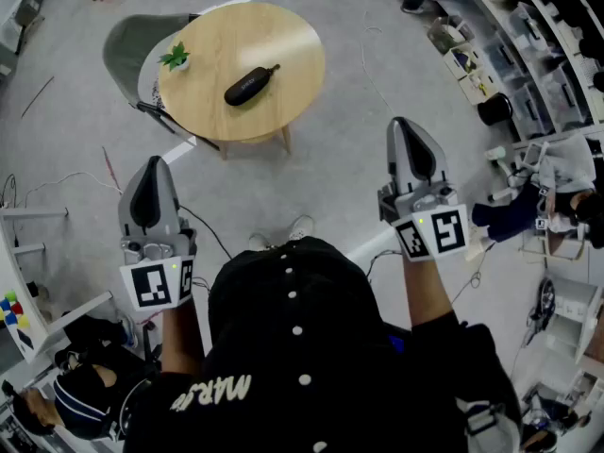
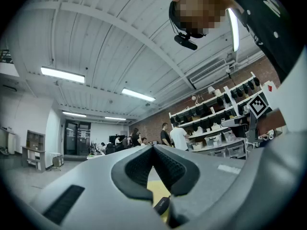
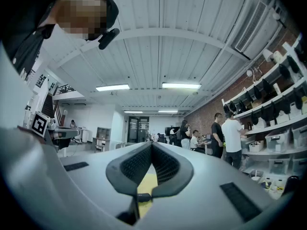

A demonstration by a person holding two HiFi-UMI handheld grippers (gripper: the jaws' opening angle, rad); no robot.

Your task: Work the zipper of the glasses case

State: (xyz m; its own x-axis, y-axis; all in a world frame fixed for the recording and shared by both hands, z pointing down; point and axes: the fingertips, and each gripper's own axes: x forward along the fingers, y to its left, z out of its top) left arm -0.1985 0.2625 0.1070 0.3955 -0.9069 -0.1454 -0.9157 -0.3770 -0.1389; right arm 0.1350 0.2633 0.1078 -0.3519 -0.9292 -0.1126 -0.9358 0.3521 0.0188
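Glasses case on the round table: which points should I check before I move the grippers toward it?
1. Glasses case in plain view on the table: ok.
2. Plant apart from the case: ok.
3. Left gripper open for a grip: not ok, shut and empty.
4. Right gripper open for a grip: not ok, shut and empty.
5. Both grippers near the case: not ok, both short of the table.
6. Where the zipper stands: cannot tell.

The glasses case (image 1: 250, 85) lies near the middle of the round table (image 1: 283, 36). A small potted plant (image 1: 176, 58) stands to its left at the table's edge, and a chair (image 1: 127, 45) is beside the table's left side. The left gripper (image 1: 156, 163) and right gripper (image 1: 404, 125) are nearer, well apart from the table, and shelving (image 1: 514, 64) runs along the far right.
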